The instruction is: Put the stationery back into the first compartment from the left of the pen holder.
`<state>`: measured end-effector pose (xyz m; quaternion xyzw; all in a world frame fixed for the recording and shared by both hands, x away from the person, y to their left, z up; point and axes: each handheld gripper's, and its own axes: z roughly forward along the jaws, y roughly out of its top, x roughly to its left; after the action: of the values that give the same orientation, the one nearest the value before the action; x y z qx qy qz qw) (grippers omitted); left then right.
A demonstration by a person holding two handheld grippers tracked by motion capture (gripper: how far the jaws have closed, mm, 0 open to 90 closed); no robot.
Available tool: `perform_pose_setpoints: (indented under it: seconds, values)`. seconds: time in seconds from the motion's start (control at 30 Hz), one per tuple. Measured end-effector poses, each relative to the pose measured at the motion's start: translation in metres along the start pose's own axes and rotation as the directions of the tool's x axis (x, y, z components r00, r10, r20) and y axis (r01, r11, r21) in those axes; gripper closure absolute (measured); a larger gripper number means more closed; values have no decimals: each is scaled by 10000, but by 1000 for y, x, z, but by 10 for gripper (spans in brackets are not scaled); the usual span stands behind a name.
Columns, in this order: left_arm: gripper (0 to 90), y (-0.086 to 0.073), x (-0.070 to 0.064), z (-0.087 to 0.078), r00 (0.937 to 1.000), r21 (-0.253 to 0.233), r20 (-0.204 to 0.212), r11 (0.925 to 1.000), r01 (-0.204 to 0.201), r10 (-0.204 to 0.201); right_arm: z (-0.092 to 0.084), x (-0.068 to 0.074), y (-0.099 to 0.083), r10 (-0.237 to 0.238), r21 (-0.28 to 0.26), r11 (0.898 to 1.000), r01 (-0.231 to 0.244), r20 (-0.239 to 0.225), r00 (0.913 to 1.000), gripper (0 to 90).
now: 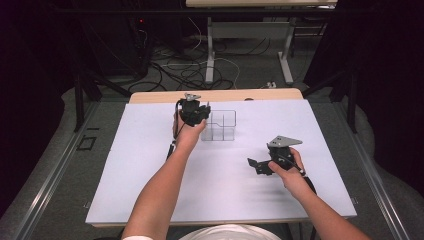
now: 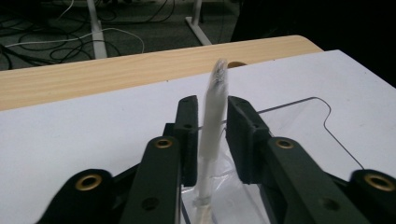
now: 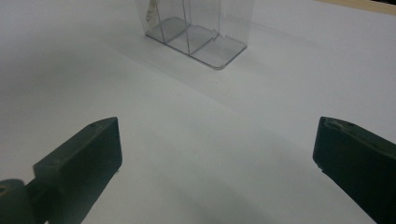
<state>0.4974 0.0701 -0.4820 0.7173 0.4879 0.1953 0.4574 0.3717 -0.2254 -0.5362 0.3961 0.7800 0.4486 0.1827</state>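
My right gripper [image 1: 260,165] hovers over the near white bench [image 1: 150,190], jaws wide apart and empty. Farther off, my left gripper [image 2: 210,135] has its jaws nearly closed around a thin white stick [image 2: 212,121], standing upright in the clear divided box [image 1: 220,125].

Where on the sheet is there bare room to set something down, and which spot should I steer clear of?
Bare: the white sheet left of the left forearm, the strip between both forearms toward the near edge, and the far right corner beyond the right gripper. Crowded: around the clear divided container, where the left gripper holds a thin white stick.
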Motion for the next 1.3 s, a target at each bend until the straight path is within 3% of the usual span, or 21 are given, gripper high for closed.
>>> perform_pose_setpoints:
  seconds: [0.5,0.67,0.8,0.87,0.97,1.07,1.2,1.3]
  values:
    - [442,-1,14,-36,9994,-565,329,9983,109,-90,0,-1,1,-70,-22,10000,70,131,9999,18]
    - [367,0,14,-50,9989,-523,450,9986,-85,109,0,-1,1,-120,-12,9999,121,161,9998,18]
    - [343,-1,10,-61,9967,-592,536,9965,-585,617,0,-2,1,-99,-11,9999,100,162,9998,18]
    - [328,-3,7,-66,9959,-564,676,9968,-567,605,0,-2,1,-85,4,10000,85,160,9998,18]
    - [283,-8,5,-74,9939,-502,1005,9980,-395,444,-1,-2,1,-115,-1,9999,115,157,9998,19]
    - [205,-16,5,-81,9942,-401,1064,9991,-141,183,-1,-2,1,-71,-31,10000,71,114,9999,18]
    - [146,-27,7,-89,9929,-239,1133,9992,-335,360,0,-3,0,-83,-1,10000,83,149,9999,20]
    - [43,-38,10,-96,9920,-87,1117,9983,-579,585,0,-3,0,-71,-11,10000,71,202,9998,20]
